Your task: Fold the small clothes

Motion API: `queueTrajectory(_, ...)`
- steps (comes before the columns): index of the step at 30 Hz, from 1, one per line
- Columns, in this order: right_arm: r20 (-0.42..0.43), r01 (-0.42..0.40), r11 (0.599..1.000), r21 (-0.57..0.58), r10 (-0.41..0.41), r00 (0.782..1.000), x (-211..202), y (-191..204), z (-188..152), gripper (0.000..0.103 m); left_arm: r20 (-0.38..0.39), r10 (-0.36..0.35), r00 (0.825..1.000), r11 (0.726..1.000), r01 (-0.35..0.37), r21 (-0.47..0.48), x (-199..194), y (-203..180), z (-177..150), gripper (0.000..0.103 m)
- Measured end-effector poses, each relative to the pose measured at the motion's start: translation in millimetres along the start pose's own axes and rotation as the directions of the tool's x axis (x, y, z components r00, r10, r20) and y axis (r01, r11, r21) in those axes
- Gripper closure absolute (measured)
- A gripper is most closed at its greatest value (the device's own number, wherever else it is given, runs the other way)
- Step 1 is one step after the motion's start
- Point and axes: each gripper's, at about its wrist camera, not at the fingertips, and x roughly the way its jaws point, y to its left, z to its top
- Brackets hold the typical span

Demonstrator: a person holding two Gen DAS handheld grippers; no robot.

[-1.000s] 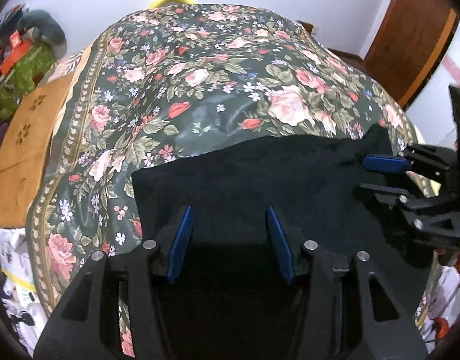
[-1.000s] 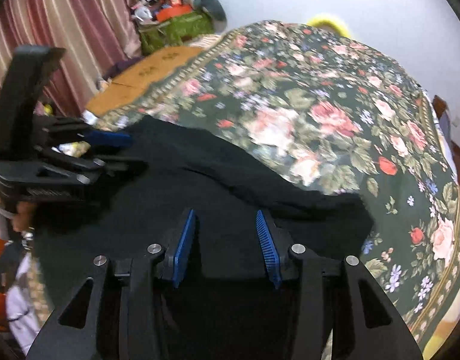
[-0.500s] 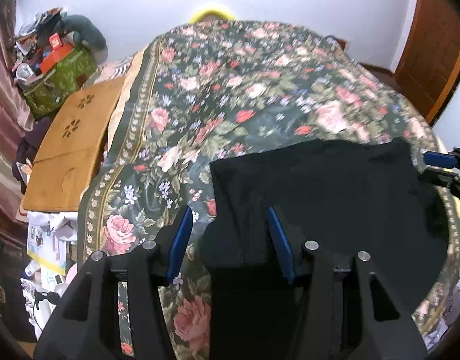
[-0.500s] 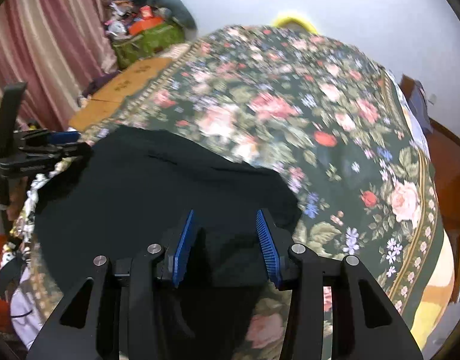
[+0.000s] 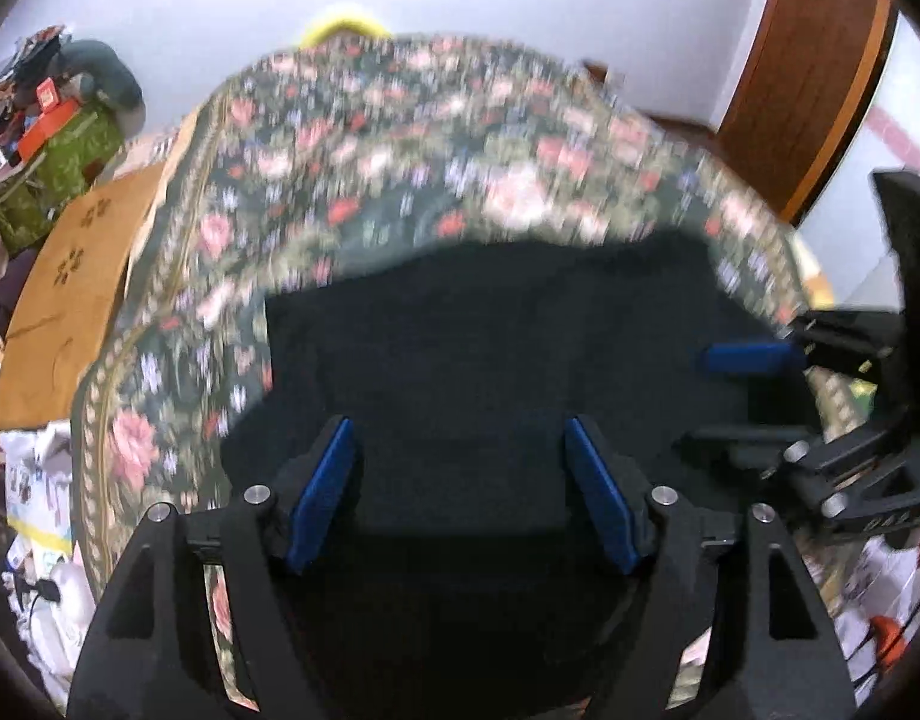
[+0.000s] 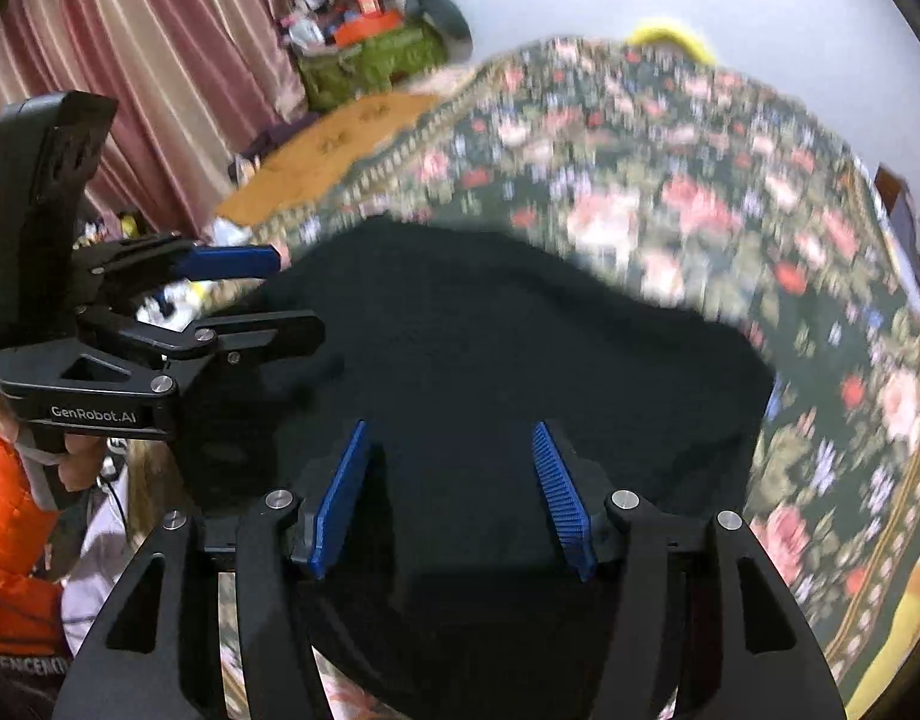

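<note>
A black garment [image 5: 490,330] lies spread on the floral bedspread [image 5: 399,150] near its front edge. My left gripper [image 5: 456,438] hovers over the garment's near part. Its jaws are opening, and the blue pads stand apart from the cloth below. In the right wrist view the same garment [image 6: 520,330] fills the middle. My right gripper [image 6: 449,438] is above its near edge with its jaws opening too, nothing pinched. Each gripper shows sideways in the other's view: the right gripper [image 5: 724,399] at the right, the left gripper [image 6: 297,294] at the left.
The bedspread [image 6: 640,150] reaches back to a white wall. A brown board [image 5: 69,276] and a green bag [image 5: 57,162] sit left of the bed, with a wooden door [image 5: 808,60] at the right. Pink curtains [image 6: 129,60] hang at the left. A person's orange sleeve [image 6: 9,510] is low left.
Both pairs of jaws have spread wider. The cloth bunched between them half a second ago now lies flat below. The two grippers stand closer together again, and the views are blurred.
</note>
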Motion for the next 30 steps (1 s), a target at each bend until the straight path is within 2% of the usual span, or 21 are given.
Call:
queueTrajectory(6, 0.010, 0.006, 0.999, 0.050, -0.006, 1.000, -15, -27, -23, 0.050, 0.031, 0.052, 0.998, 0.997, -0.053, 0.050, -8, 13, -20, 0.031)
queueTrajectory(10, 0.001, 0.070, 0.995, 0.070, -0.071, 0.998, -25, -36, -33, 0.050, 0.036, 0.146, 0.989, 0.988, -0.148, 0.037, -13, 28, -26, 0.031)
queueTrajectory(14, 0.033, 0.108, 0.991, 0.080, -0.111, 0.993, -41, -34, -32, 0.050, 0.048, 0.144, 0.988, 0.989, -0.141, -0.052, -24, 47, -28, 0.031)
queueTrajectory(17, 0.092, 0.130, 0.988, 0.085, -0.137, 0.986, -59, -27, -26, 0.050, 0.114, 0.161, 0.980, 0.984, -0.151, -0.091, -47, 47, -25, 0.031)
queueTrajectory(20, 0.177, 0.120, 0.988, 0.096, -0.136, 0.975, -84, -17, -18, 0.050, 0.197, 0.148, 0.969, 0.985, -0.127, -0.117, -78, 44, -19, 0.031)
queueTrajectory(23, 0.282, 0.123, 0.988, 0.098, -0.146, 0.948, -117, 1, -10, 0.050, 0.289, 0.123, 0.949, 0.988, -0.088, -0.130, -114, 33, -11, 0.031)
queueTrajectory(26, 0.377, 0.113, 0.989, 0.096, -0.142, 0.915, -148, 20, -6, 0.050, 0.389, 0.085, 0.917, 0.991, -0.038, -0.127, -156, 17, -8, 0.031)
queueTrajectory(29, 0.467, 0.112, 0.990, 0.081, -0.137, 0.873, -179, 45, -8, 0.050, 0.484, 0.071, 0.872, 0.993, -0.017, -0.115, -200, -1, -10, 0.031)
queueTrajectory(30, 0.493, 0.114, 0.990, 0.077, -0.138, 0.859, -187, 52, -10, 0.050, 0.520, 0.067, 0.851, 0.994, -0.014, -0.105, -216, -9, -13, 0.031)
